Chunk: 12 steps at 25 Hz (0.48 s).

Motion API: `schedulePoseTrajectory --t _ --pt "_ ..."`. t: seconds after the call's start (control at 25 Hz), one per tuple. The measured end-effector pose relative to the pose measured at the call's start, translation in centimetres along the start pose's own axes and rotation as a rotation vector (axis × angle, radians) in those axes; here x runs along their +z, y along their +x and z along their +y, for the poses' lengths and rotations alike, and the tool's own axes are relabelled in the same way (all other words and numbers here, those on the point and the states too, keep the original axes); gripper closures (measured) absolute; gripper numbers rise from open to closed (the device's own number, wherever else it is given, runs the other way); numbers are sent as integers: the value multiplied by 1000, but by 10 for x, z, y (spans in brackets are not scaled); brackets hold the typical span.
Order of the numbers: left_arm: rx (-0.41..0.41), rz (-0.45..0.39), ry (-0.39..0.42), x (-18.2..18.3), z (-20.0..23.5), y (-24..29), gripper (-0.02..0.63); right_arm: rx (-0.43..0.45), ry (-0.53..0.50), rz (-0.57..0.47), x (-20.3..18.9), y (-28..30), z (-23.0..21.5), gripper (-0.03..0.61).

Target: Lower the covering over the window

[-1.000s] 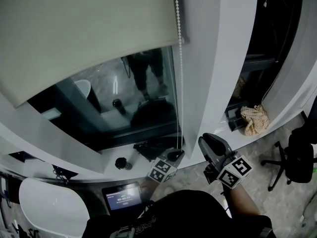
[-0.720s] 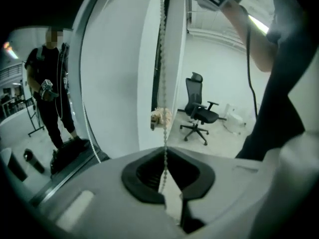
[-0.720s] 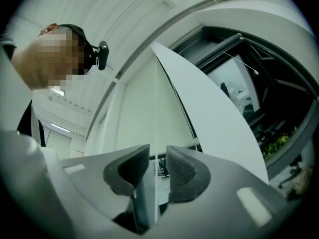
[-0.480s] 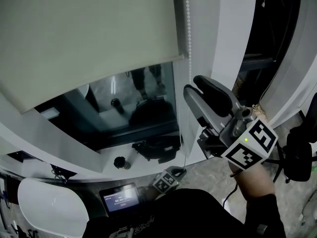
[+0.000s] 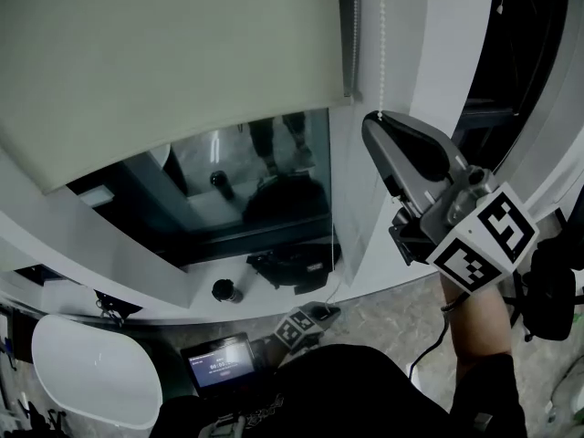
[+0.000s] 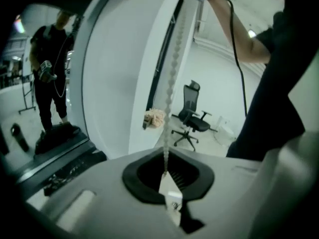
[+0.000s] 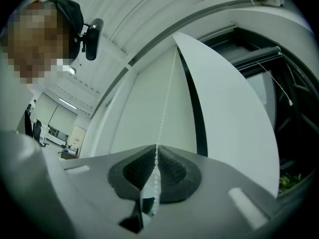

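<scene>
Roller blind [image 5: 182, 53] covers the top of the window [image 5: 265, 185], its bottom edge partway down. Bead chain [image 5: 380, 35] hangs at the blind's right. Right gripper [image 7: 155, 154] is raised, jaws just closing, pinching the chain. Left gripper [image 6: 166, 176] is low near the sill, jaws pressed on the chain, possibly the other strand.
</scene>
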<state>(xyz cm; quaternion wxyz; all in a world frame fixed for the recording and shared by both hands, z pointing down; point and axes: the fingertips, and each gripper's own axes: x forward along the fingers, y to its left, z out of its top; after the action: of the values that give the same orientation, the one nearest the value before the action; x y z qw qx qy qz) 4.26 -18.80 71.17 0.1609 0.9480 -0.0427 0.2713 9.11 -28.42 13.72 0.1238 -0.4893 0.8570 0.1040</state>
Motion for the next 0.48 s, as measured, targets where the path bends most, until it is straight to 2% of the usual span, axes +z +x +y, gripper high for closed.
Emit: schedulePoseTrajectory --t 0.08,0.16,0.24,0.32,0.36,0.48 --pt "-18 -146 -102 12 10 -19 614 -13 -17 54 -21 -7 -7 561" --pt "-1 -246 -156 20 20 -44 611 -37 -45 120 -57 -19 -12 561" --pt "52 -306 -189 29 32 -74 596 -74 -26 171 -97 -35 -18 561" --pt "121 -386 -232 35 53 -106 554 -106 50 211 -135 -49 -23 561" --pt "152 -419 -257 33 64 -121 552 -121 79 230 -152 -55 -25 561" --pt "229 -469 -303 32 85 -163 529 -150 115 275 -189 -70 -23 561"
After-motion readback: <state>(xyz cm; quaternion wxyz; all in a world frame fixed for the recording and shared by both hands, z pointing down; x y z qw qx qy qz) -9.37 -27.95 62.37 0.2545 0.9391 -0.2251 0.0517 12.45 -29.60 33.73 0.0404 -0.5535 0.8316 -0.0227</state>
